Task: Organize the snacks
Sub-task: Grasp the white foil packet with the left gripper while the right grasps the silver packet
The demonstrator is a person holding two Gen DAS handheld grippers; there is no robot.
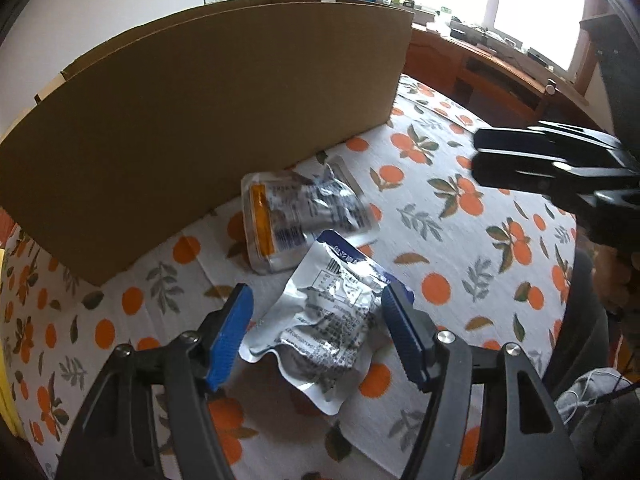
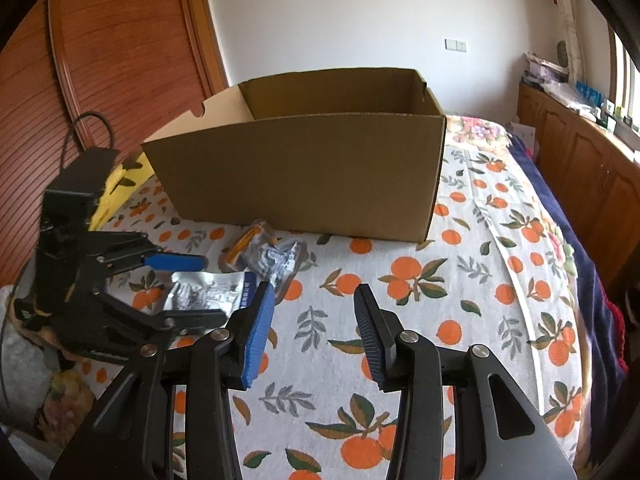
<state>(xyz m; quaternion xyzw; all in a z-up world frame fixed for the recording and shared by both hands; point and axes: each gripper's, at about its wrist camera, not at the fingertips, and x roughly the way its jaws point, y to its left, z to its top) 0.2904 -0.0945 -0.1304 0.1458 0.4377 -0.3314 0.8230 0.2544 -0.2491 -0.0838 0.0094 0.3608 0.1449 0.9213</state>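
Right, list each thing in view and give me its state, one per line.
Box: upright on the bed, top open, inside mostly hidden.
Silver packet: lying flat, sealed, between the left hand-held gripper's pads, not pinched.
Orange packet: lying by the box, untouched.
Left hand-held gripper: open, straddling the silver packet.
Right hand-held gripper: open, empty, over bare cloth.

The silver snack packet point(image 1: 320, 320) has small dark print and a barcode on it, but the letters are too tiny and crinkled to read. The clear packet with the orange side point(image 1: 296, 216), at about 12 o'clock from it, also has print too blurry to read. The cardboard box point(image 2: 304, 176) has no words showing.
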